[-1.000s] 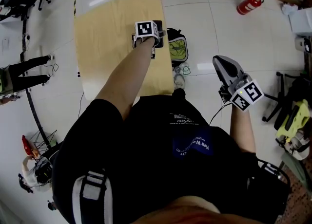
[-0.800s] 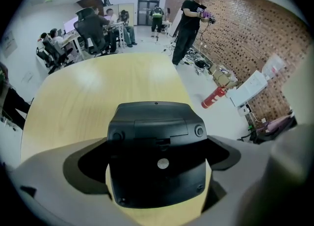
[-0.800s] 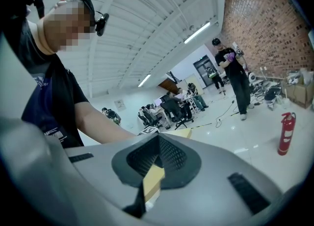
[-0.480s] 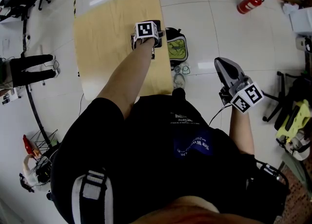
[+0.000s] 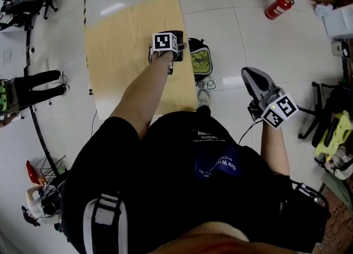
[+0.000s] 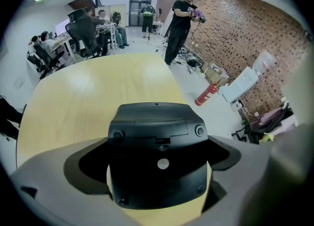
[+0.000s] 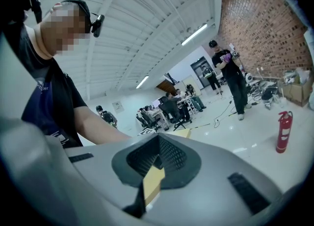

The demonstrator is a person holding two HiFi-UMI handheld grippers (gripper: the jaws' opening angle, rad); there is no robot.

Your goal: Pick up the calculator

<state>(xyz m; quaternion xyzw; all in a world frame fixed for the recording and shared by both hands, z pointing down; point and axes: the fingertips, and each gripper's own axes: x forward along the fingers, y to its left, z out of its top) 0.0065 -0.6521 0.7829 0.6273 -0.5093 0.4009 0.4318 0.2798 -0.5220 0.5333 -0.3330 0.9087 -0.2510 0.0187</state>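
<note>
Between left tongs [image 6: 158, 181], gripped: calculator [image 6: 156, 136], black matte plastic, rounded slab, underside with battery hatch and screws facing camera, long axis along tongs. Beneath: pale smooth wood desk [image 6: 88, 92], rounded corners. Around: glossy white tile floor [image 5: 231, 37], brick wall [image 6: 240, 28]. Right tongs [image 7: 157, 144] closed, empty, off desk.

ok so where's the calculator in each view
Head view: upper centre, the calculator is a black shape over the table, near its right edge.
Left gripper view: centre, its back towards the camera, held between the fingers.
Right gripper view: not in it.
Shared landmark: the red extinguisher on the floor.
</note>
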